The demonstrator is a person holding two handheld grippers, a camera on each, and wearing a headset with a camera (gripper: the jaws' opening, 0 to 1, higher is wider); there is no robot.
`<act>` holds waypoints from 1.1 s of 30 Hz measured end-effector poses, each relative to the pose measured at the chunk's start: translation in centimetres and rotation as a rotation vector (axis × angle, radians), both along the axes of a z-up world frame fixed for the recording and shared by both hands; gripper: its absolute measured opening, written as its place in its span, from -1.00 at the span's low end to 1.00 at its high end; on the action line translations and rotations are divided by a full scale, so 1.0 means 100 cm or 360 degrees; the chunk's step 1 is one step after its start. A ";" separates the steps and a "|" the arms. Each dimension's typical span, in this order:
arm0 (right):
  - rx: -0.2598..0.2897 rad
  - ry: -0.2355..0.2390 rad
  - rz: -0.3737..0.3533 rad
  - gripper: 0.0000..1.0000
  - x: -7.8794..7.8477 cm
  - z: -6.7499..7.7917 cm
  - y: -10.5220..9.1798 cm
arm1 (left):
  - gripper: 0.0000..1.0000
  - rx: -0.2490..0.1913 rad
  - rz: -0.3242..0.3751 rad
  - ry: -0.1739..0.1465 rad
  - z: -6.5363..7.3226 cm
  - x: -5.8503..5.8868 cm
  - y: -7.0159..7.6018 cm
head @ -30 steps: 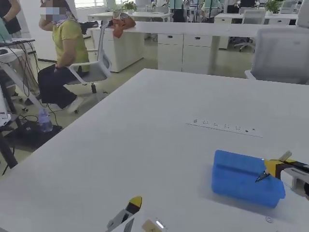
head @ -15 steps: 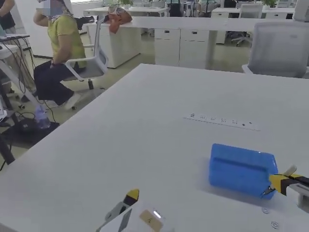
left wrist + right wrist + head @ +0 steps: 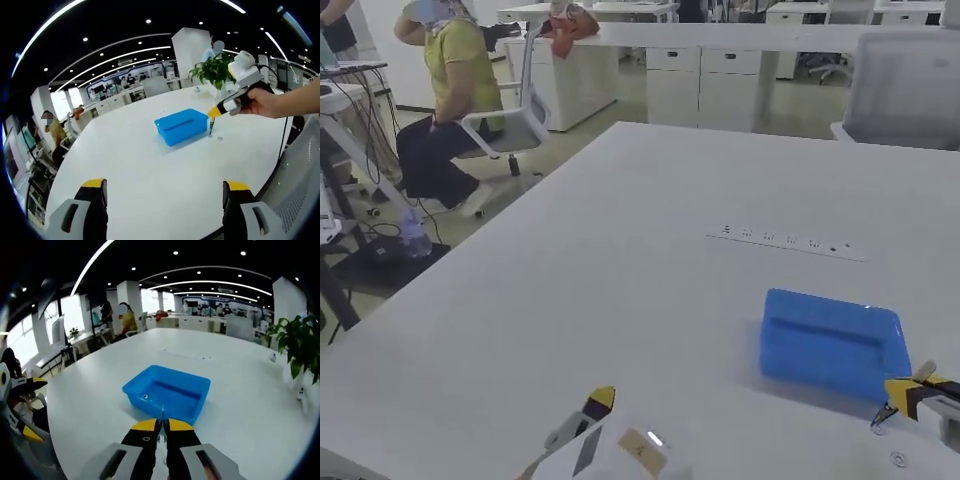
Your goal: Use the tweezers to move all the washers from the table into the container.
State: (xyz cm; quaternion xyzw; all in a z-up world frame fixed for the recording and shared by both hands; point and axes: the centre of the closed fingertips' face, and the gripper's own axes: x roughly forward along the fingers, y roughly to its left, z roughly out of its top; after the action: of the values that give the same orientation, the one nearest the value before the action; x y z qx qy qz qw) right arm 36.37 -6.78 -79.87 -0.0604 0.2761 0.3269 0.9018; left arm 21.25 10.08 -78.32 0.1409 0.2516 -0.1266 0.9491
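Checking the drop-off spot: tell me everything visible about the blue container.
The container is a blue, open-topped rectangular bin, plastic by its look, with low walls and rounded corners. It sits flat on the white table. One small washer lies on its floor. The tweezers in the right gripper point down just outside one corner.

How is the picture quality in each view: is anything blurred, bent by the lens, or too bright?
Head view: soft, with a small glare spot on the blue container. Left gripper view: the fisheye bends the ceiling light strips and the table edge into arcs. Right gripper view: the right gripper, close to the lens, looks soft, and the windows at left are washed out.
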 end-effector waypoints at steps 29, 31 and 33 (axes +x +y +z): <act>-0.0125 0.0001 0.0041 -0.95 0.004 -0.015 0.000 | 0.94 0.0022 -0.0002 0.0024 -0.003 0.000 0.001; -0.0106 0.0001 0.0033 -0.95 0.005 -0.014 0.000 | 0.94 0.0018 -0.0002 0.0023 -0.003 0.000 0.001; -0.0081 0.0010 0.0020 -0.96 0.005 -0.014 0.000 | 0.93 0.0022 -0.0002 0.0027 -0.004 0.000 0.001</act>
State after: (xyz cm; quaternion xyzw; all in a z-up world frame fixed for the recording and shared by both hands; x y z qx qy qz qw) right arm 36.91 -6.76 -81.31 -0.0839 0.2869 0.3258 0.8970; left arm 21.21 10.16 -78.72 0.1465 0.2604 -0.1266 0.9459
